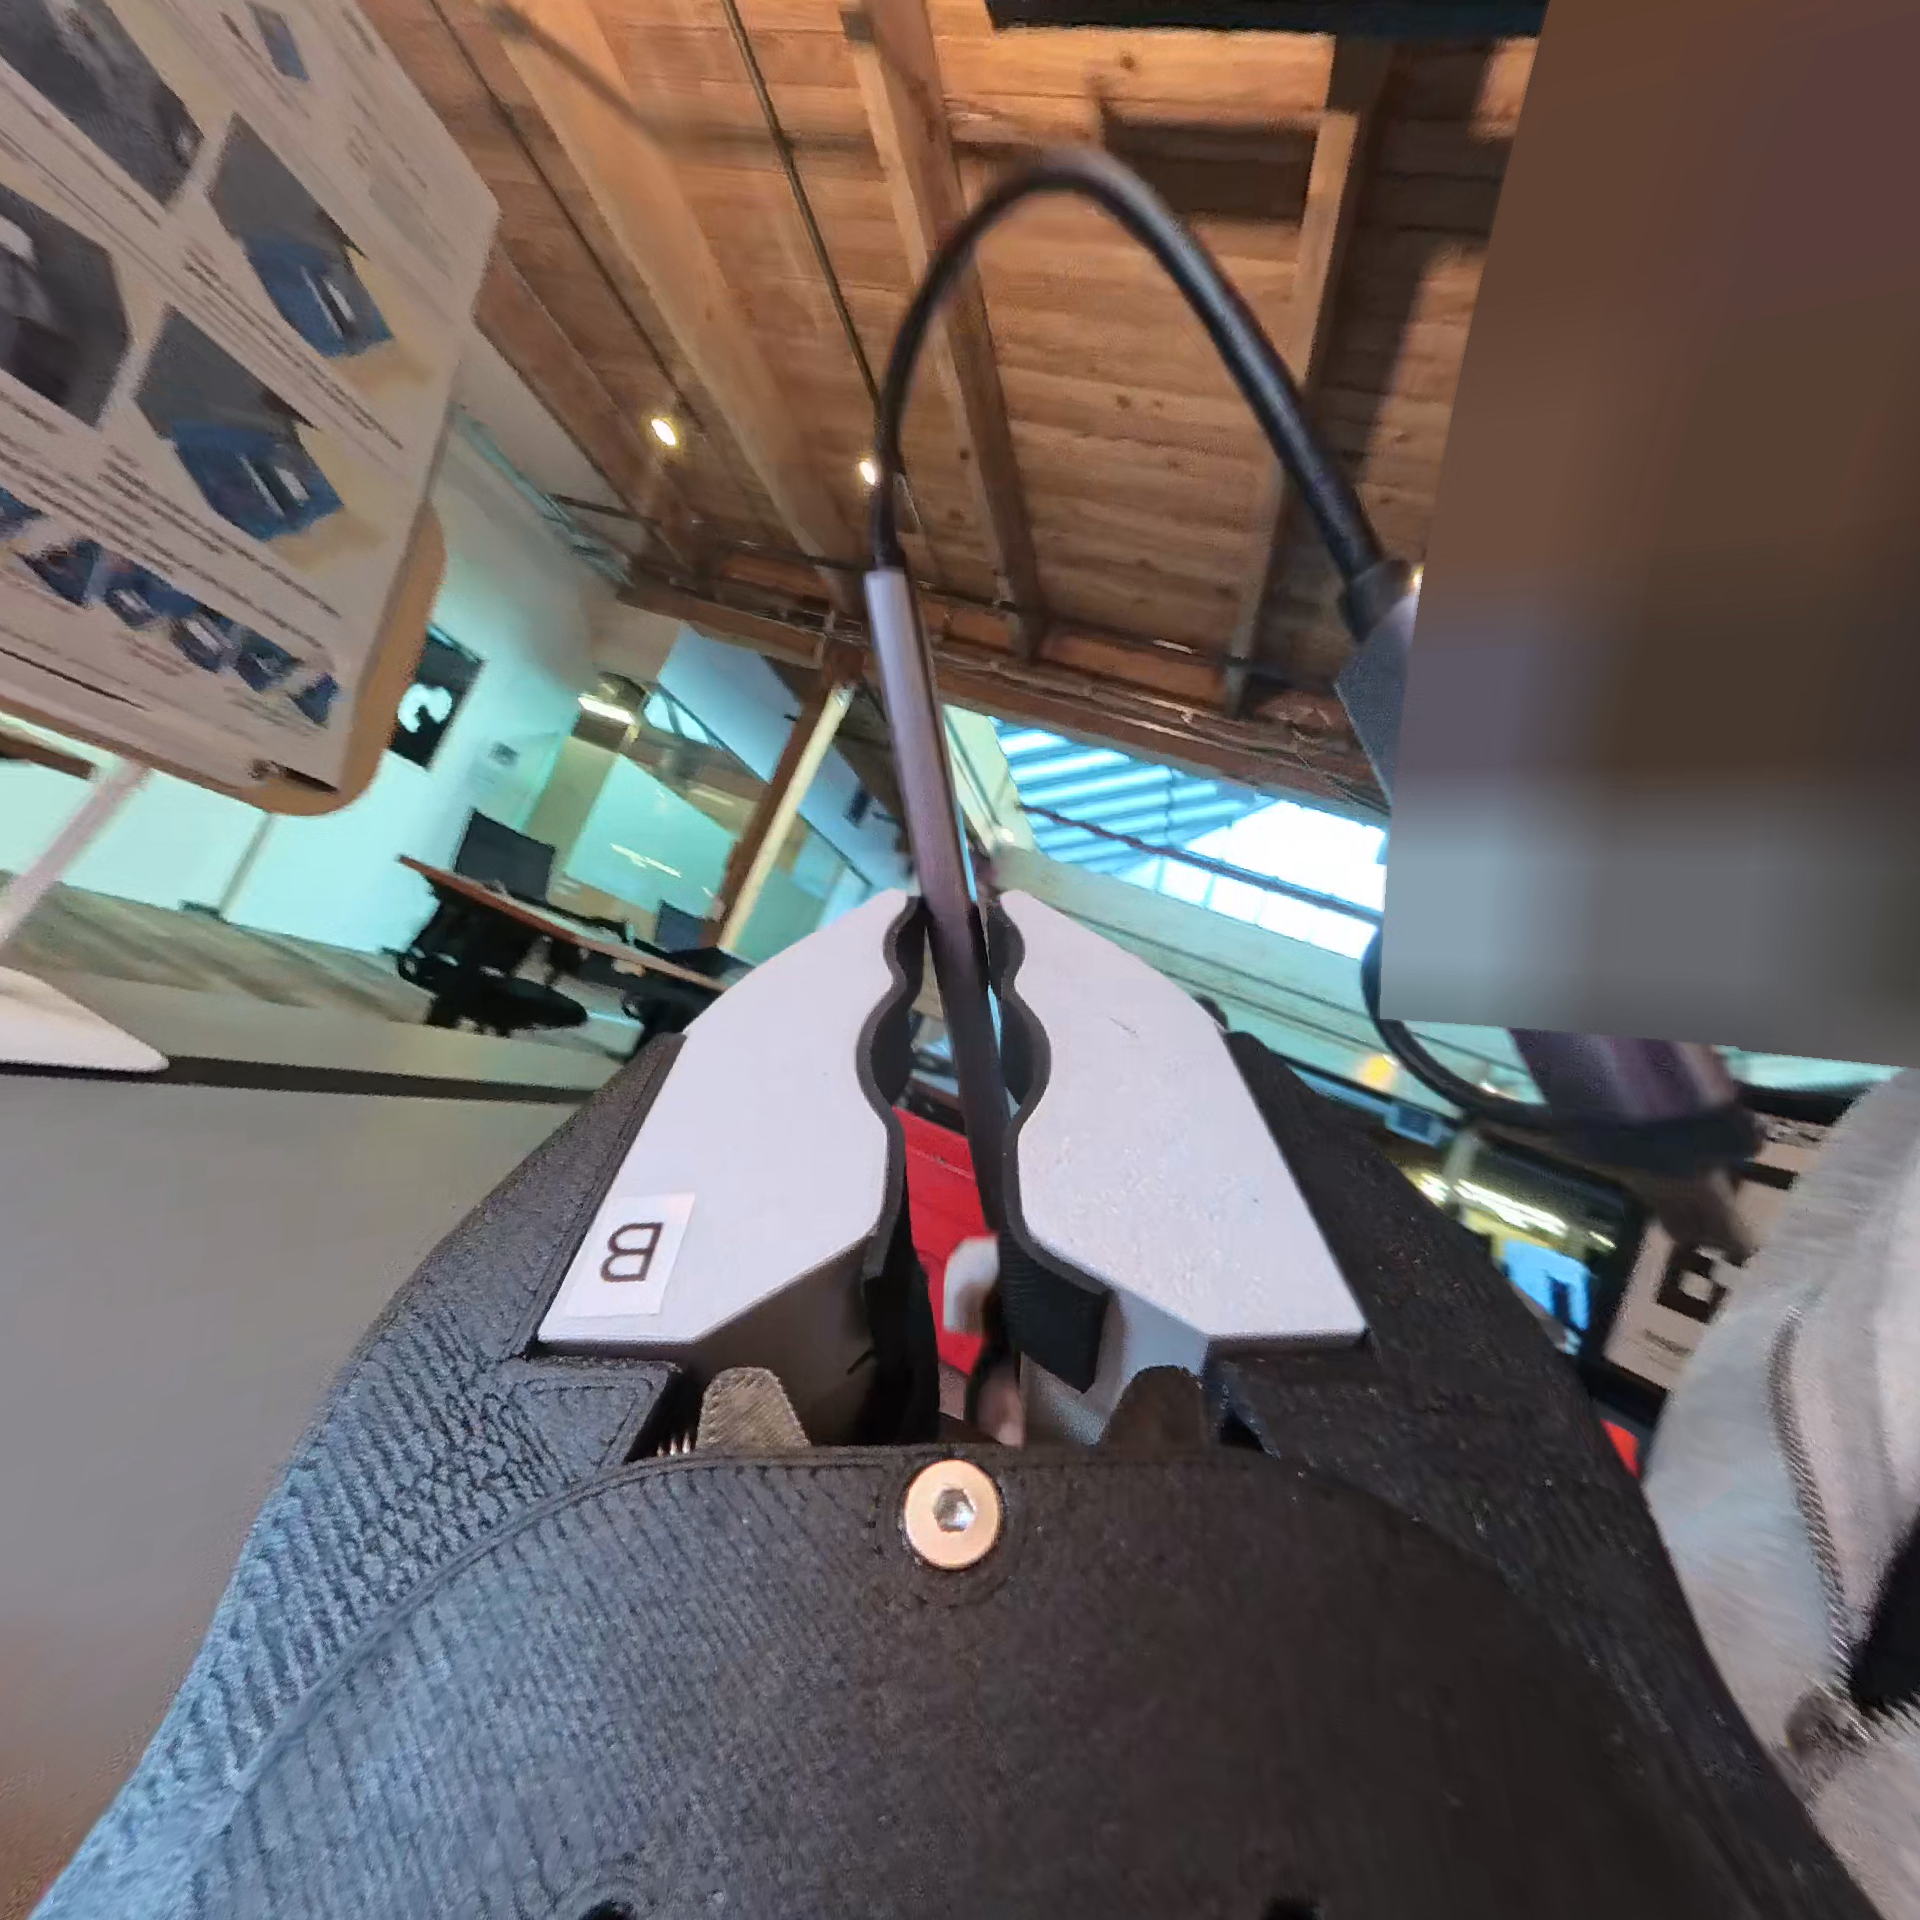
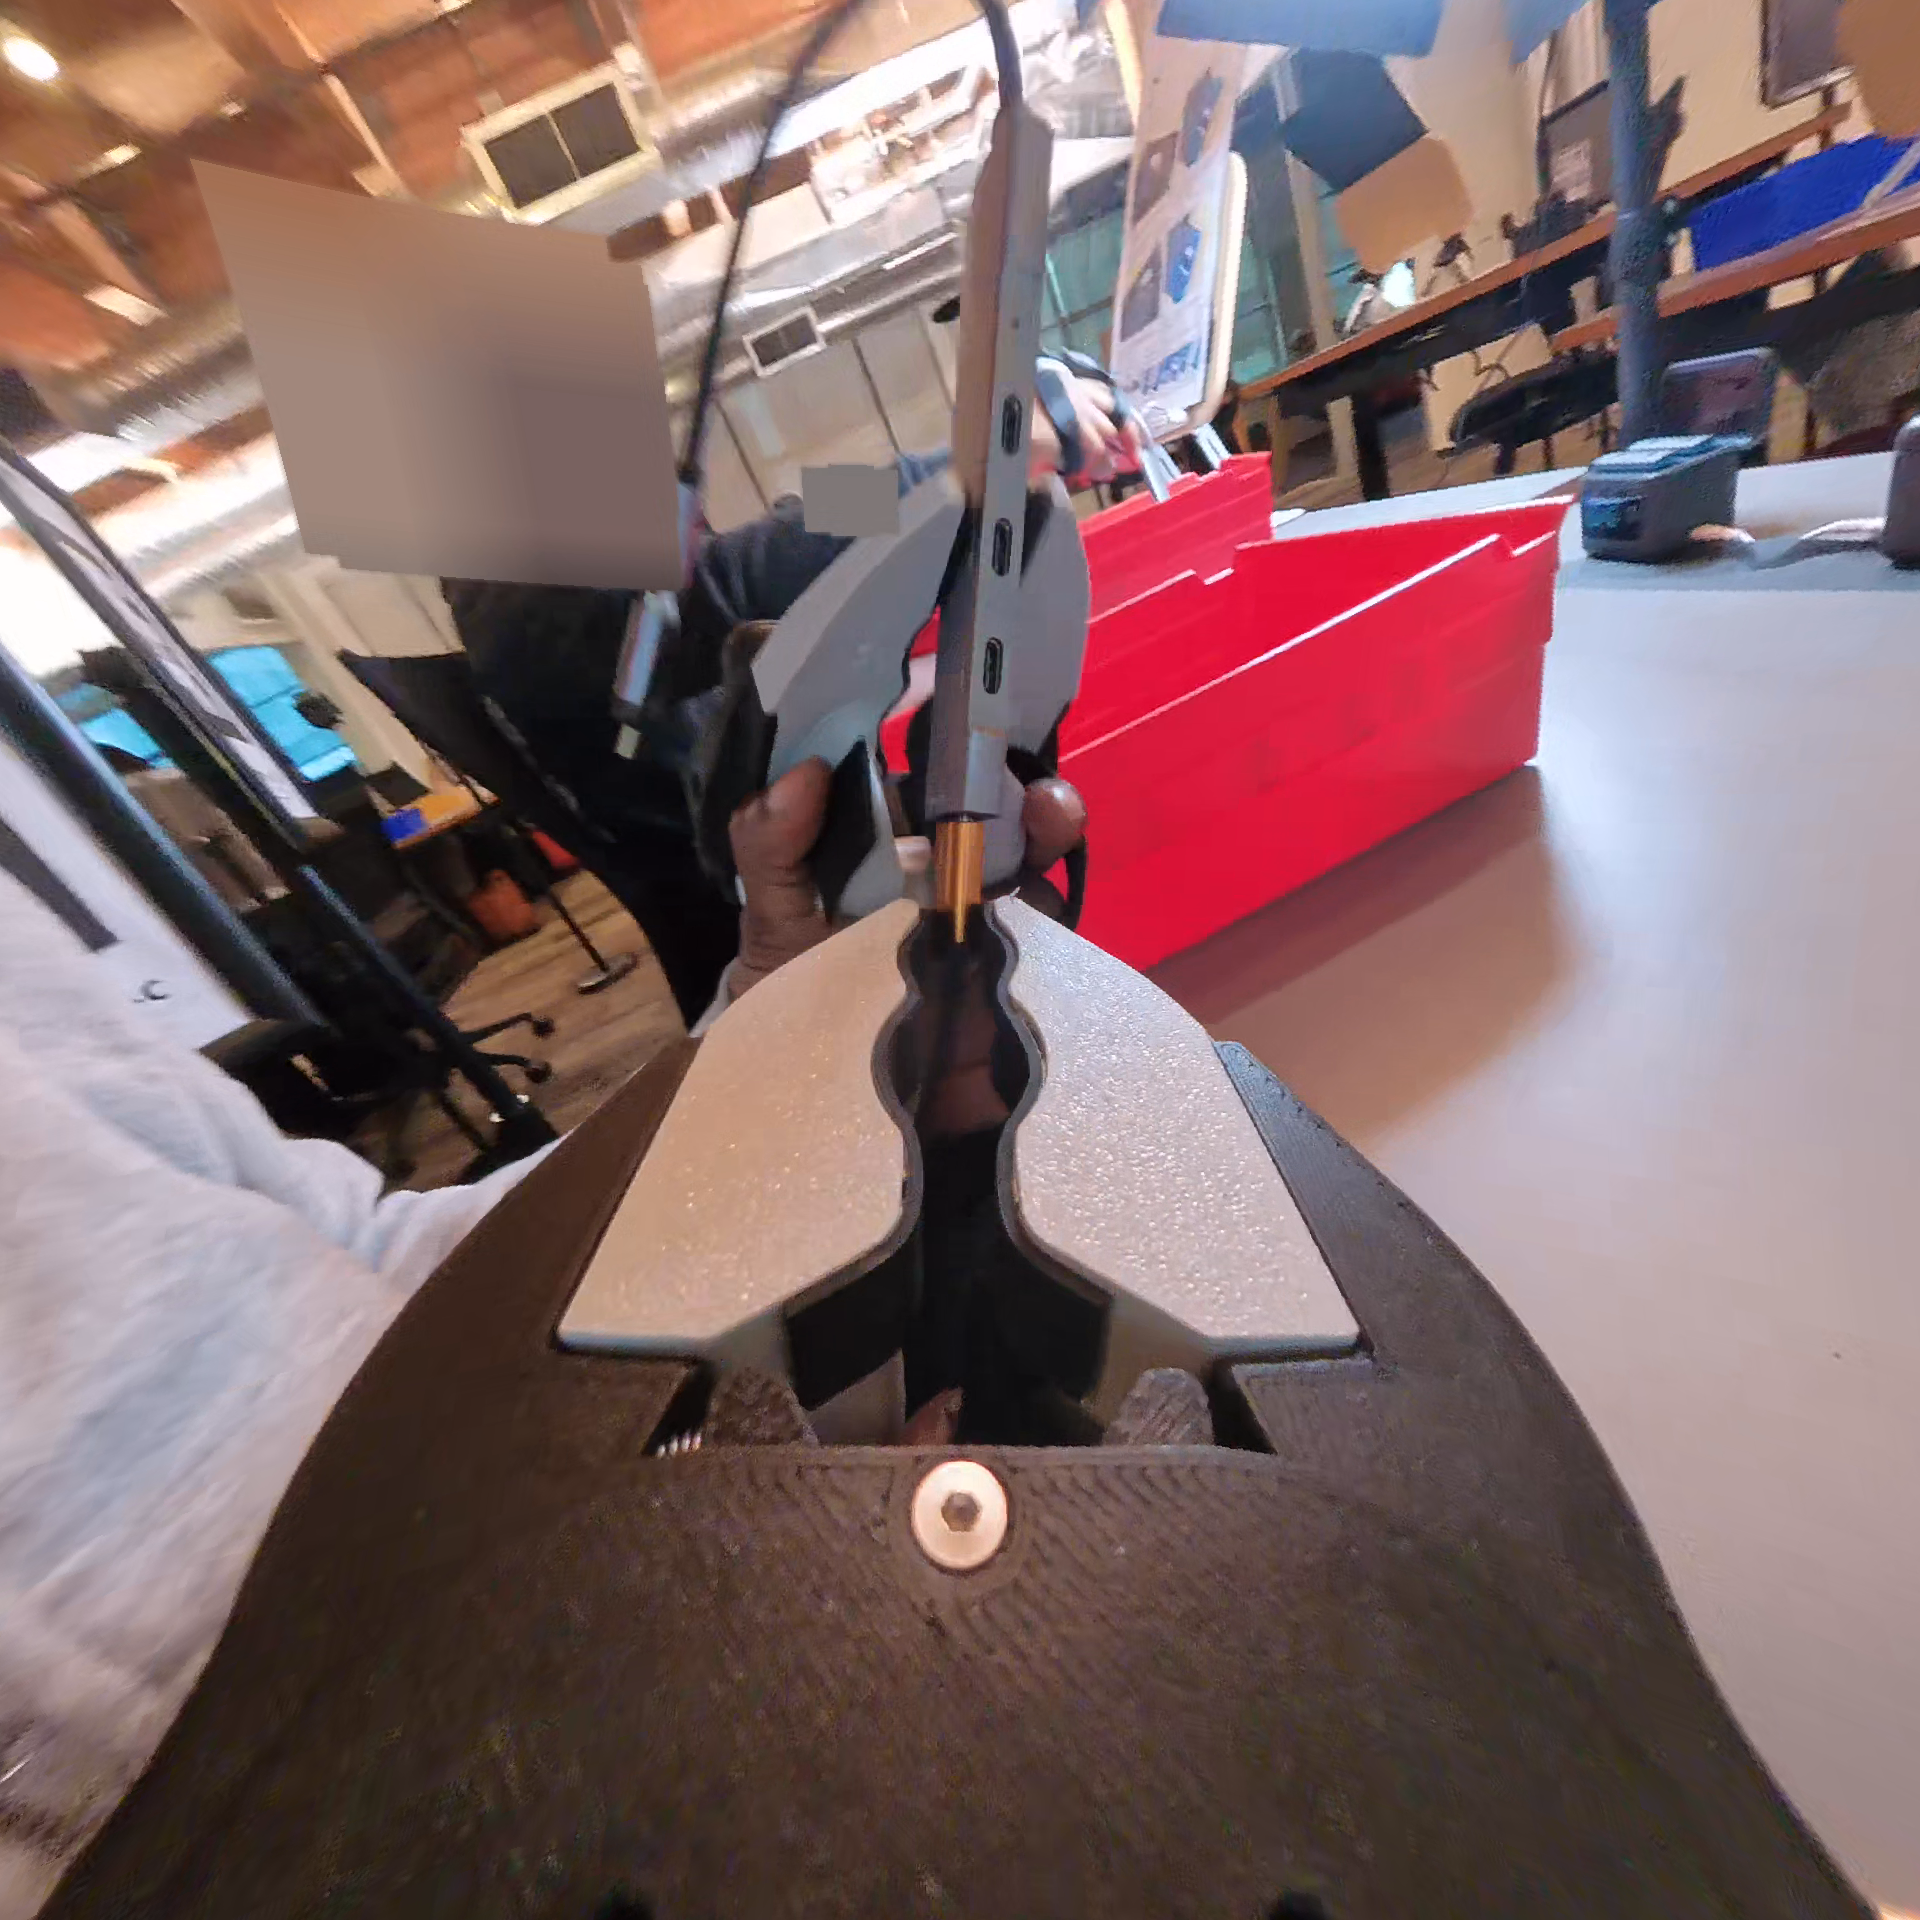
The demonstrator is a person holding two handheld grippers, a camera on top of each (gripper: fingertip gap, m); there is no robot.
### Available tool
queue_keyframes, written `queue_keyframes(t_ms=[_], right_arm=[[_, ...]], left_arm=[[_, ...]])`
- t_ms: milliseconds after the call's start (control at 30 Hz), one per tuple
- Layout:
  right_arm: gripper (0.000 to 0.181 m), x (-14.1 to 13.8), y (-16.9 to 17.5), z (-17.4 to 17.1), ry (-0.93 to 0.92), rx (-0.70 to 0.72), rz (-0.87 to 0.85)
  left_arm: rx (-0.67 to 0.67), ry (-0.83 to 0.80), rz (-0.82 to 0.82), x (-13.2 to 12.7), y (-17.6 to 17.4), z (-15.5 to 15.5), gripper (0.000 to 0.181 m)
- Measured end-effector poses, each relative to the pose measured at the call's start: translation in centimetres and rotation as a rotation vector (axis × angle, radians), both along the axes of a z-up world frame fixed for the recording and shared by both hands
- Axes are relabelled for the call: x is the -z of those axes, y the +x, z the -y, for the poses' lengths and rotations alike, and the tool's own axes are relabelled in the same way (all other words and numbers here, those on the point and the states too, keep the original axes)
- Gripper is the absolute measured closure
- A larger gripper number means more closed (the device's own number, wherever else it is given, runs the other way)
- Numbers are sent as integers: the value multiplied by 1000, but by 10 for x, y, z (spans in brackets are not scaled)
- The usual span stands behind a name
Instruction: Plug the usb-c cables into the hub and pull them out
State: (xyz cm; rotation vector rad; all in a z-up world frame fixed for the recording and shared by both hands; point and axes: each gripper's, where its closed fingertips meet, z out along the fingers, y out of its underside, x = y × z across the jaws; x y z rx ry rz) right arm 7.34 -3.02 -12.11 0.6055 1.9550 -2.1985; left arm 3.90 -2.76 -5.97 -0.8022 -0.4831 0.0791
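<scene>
My left gripper is shut on the slim grey hub and holds it upright and edge-on above the table. The hub's own black lead loops over the top to the right. In the right wrist view the left gripper clamps the hub, whose edge shows three small ports. My right gripper is shut on a usb-c cable; its gold plug sticks out of the tips and meets the hub's lower end. The black cable runs back between the fingers.
Two red bins stand on the grey table just behind the hub. A small black device sits at the far right. A board with printed sheets hangs at the left. A person's sleeve fills the left side.
</scene>
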Motion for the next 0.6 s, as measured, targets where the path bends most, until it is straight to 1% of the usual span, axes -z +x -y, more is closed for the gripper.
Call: queue_keyframes(t_ms=[67, 100, 167, 267, 400, 500, 600], right_arm=[[174, -7, -1, -11, -2, -16, 2], [175, -11, -1, -16, -4, -28, 3], [175, -15, 2, -23, -6, -61, 12], [174, -9, 2, -27, 36, -88, 20], [172, -9, -2, -26, 3, -120, 78], [173, -8, -3, -24, 22, -112, 40], [175, -12, -4, -24, 13, -110, 12]], left_arm=[[90, -72, 5, 5, 6, -15, 157], [126, -113, -10, 7, 11, -23, 160], [106, -173, -41, 9, 14, -31, 166], [148, -208, -50, 12, 20, -39, 170], [128, -210, -57, 11, 19, -39, 172], [159, -191, -11, 13, 16, -37, 172], [207, -183, 21, 16, 16, -39, 172]])
